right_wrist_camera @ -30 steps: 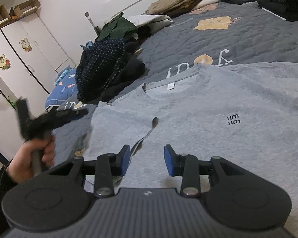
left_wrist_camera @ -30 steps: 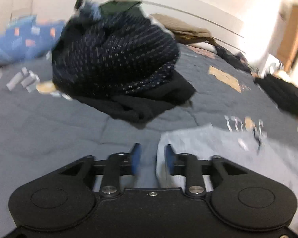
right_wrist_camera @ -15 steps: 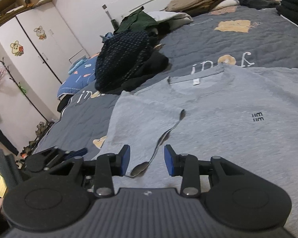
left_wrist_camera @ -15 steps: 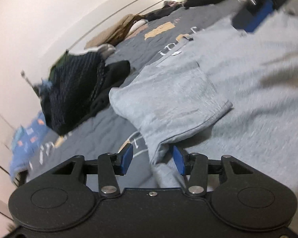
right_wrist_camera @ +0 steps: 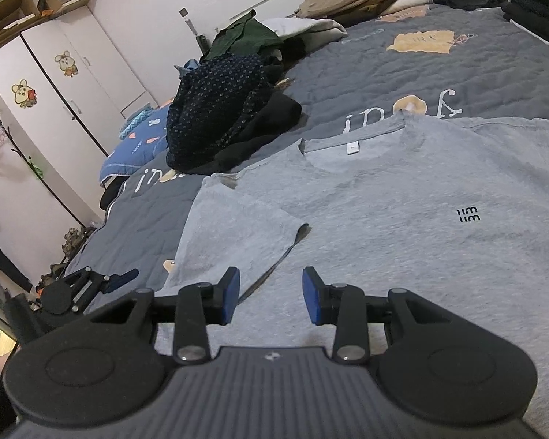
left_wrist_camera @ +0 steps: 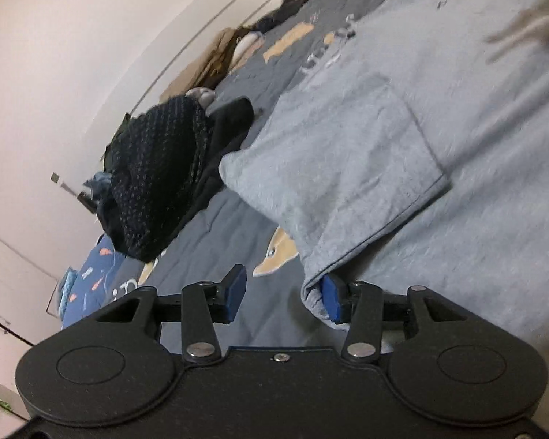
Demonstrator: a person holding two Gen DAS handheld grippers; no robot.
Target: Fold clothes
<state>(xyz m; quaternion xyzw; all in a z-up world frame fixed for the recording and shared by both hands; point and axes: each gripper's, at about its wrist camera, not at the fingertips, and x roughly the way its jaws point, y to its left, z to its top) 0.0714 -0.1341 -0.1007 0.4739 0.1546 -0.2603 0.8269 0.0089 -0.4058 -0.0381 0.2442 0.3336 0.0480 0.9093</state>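
The grey quilted bed (right_wrist_camera: 457, 73) held a grey T-shirt (right_wrist_camera: 421, 201) spread flat, its left sleeve (left_wrist_camera: 347, 168) folded inward. Both the left gripper (left_wrist_camera: 283, 292) and the right gripper (right_wrist_camera: 271, 294) had fingers apart (gripping nothing); the left, at the shirt's edge, risked pinching one layer or the quilt.

Small black block logo (right_wrist_camera: 468, 214) printed on chest of grey cotton T-shirt (right_wrist_camera: 402, 226), ahead-right of right jaws; characters unclear. White neck tag (right_wrist_camera: 352, 148) illegible. Grey quilted bedspread (right_wrist_camera: 439, 73) bore white cursive lettering (right_wrist_camera: 399, 111), unreadable.
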